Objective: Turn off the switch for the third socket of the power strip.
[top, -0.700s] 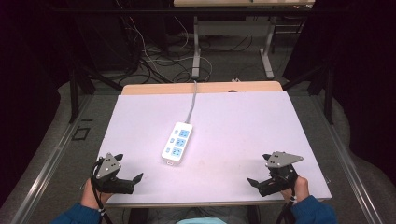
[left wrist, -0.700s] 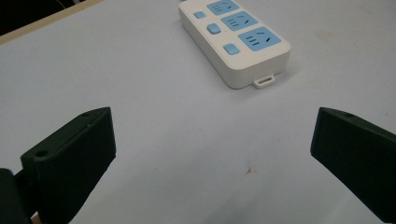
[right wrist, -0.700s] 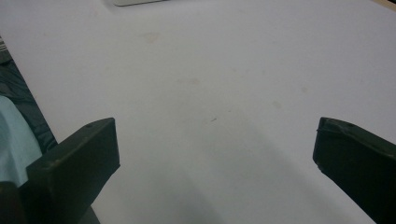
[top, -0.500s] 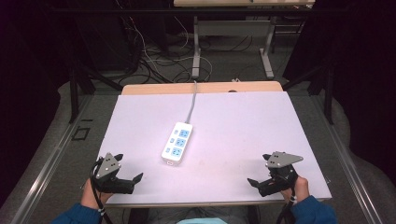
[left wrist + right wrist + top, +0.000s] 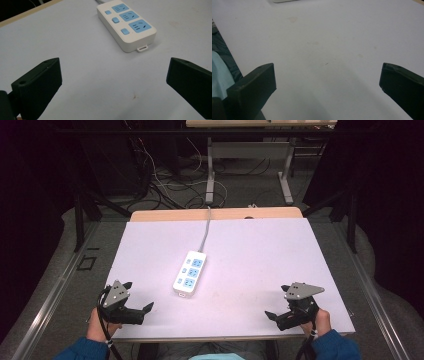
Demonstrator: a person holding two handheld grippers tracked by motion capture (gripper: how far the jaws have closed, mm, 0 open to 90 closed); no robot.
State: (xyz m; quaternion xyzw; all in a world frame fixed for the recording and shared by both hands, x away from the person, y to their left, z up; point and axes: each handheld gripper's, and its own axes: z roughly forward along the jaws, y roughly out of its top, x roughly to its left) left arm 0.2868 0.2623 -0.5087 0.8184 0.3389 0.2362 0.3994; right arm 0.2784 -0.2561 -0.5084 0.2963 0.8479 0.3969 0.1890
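Nothing had moved since the earlier frames: both grippers sat where they had been, and the strip had not shifted.

Left gripper [image 5: 136, 307] rested at the near left corner of the worktop [image 5: 260, 250], held by the left hand [image 5: 97, 322]. Its jaws stood spread wide with bare worktop between them, pinching nothing. From the left gripper view the jaws pointed toward the strip [image 5: 126, 26], which lay ahead and apart from them.

Right gripper [image 5: 275, 312] rested at the near right corner, in the right hand [image 5: 320, 320]. Its jaws were likewise spread, with nothing between them; the right gripper view looked over plain white surface, with a pale edge, probably the strip's, just at the top.

Strip [image 5: 190, 273]: white, three blue sockets, each with a small blue switch beside it. It lay flat near the middle of the worktop, a little left of centre, roughly between the two grippers but farther off. Its cord [image 5: 205, 227] ran away over the far edge. No plug sat in any socket.

Progress, as judged: none yet. Strip looked untouched, neither gripper near contact. All of the handling was left, starting with a reach; the left gripper seemed the closer and better aimed.
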